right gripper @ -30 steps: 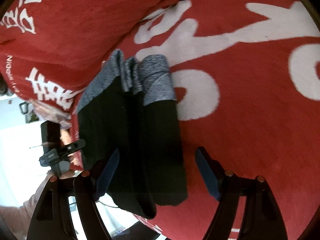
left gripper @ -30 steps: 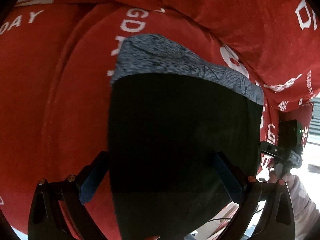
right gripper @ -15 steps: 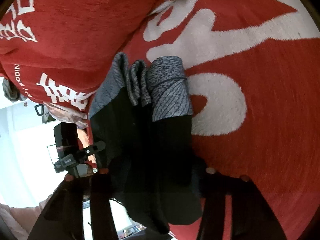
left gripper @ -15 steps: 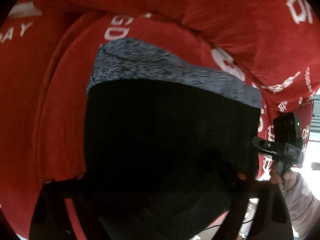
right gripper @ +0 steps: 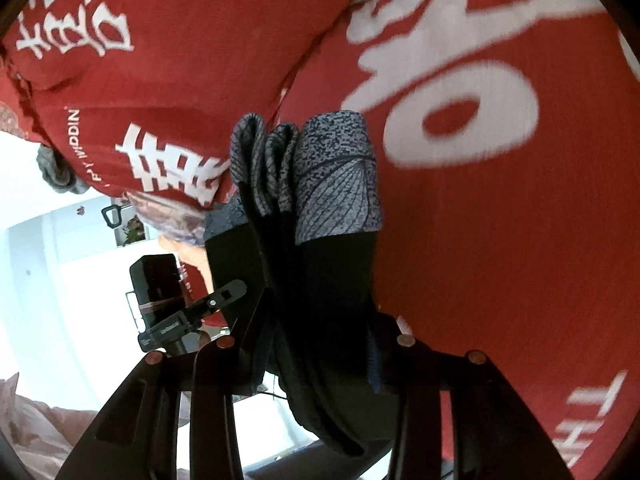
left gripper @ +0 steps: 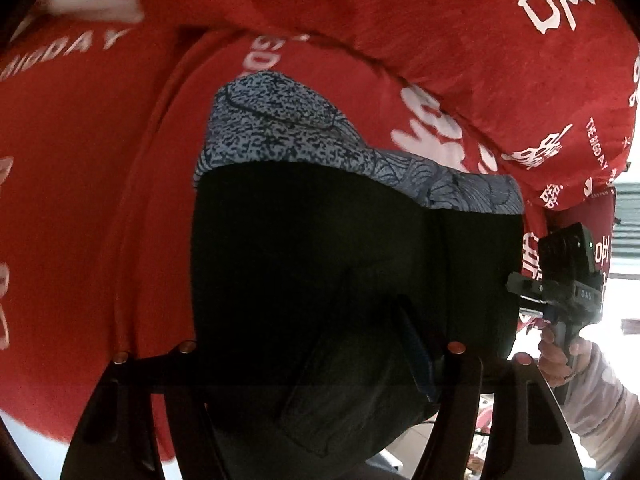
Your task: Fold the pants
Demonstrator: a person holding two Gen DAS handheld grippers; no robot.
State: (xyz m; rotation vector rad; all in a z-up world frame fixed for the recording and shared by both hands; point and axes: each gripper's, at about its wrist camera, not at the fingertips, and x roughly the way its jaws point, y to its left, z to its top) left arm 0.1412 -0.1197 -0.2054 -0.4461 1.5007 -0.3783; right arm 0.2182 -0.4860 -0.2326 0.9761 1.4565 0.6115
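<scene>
Where pants [left gripper: 340, 264] drape, left gripper [left gripper: 304, 364] seemingly hidden

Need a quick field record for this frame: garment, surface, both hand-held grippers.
garment: black pants with grey patterned waistband, folded into several layers
surface: red blanket with white lettering
left hand-held gripper: jaws have just been closing, clamped on the near edge of the pants
right hand-held gripper: jaws have just been closing, clamped on the stacked layers
fold state: bundle held at both ends
</scene>
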